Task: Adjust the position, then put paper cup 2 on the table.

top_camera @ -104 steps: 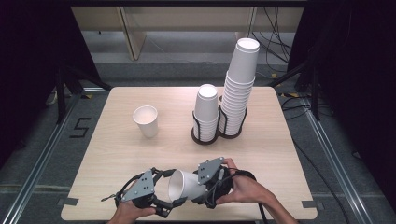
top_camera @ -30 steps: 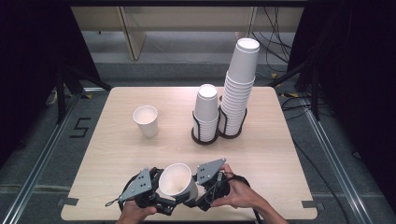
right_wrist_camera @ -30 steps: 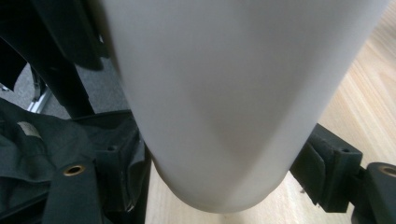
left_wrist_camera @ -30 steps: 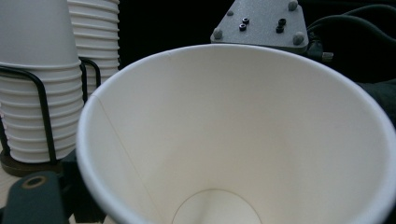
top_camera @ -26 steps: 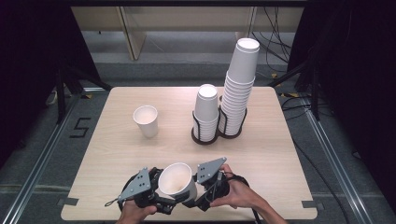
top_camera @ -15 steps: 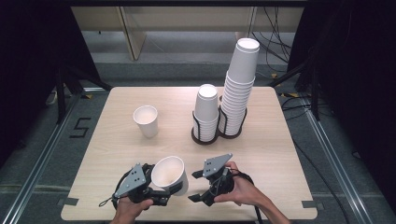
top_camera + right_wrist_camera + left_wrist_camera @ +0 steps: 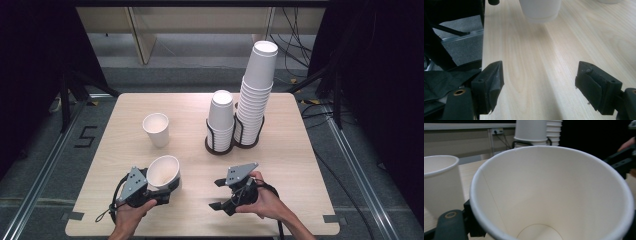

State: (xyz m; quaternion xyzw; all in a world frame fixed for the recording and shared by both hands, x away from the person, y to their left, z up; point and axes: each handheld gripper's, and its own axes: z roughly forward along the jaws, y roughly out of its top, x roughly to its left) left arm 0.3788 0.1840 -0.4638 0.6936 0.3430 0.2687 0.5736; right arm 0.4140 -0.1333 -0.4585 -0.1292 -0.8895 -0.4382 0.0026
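A white paper cup point(image 7: 162, 171) is tilted, mouth up and toward the camera, with my left gripper point(image 7: 159, 192) shut on its lower part near the table's front left. In the left gripper view the cup's inside point(image 7: 554, 195) looms large and one black finger point(image 7: 450, 225) shows at its left. My right gripper point(image 7: 216, 194) hovers open and empty at the front centre, a short gap right of the cup. The right gripper view has its fingertips point(image 7: 489, 83) spread wide over bare wood, with the held cup's base point(image 7: 540, 10) ahead.
A second white cup point(image 7: 156, 129) stands upright behind the held one. A black wire holder point(image 7: 220, 145) at the back centre carries a short cup stack point(image 7: 221, 117) and a tall stack point(image 7: 257, 85). The wooden table's front edge point(image 7: 200, 231) lies close below both hands.
Both grippers were on the cup a second ago. The right one has let go and opened, and the left has carried the cup away to the left.
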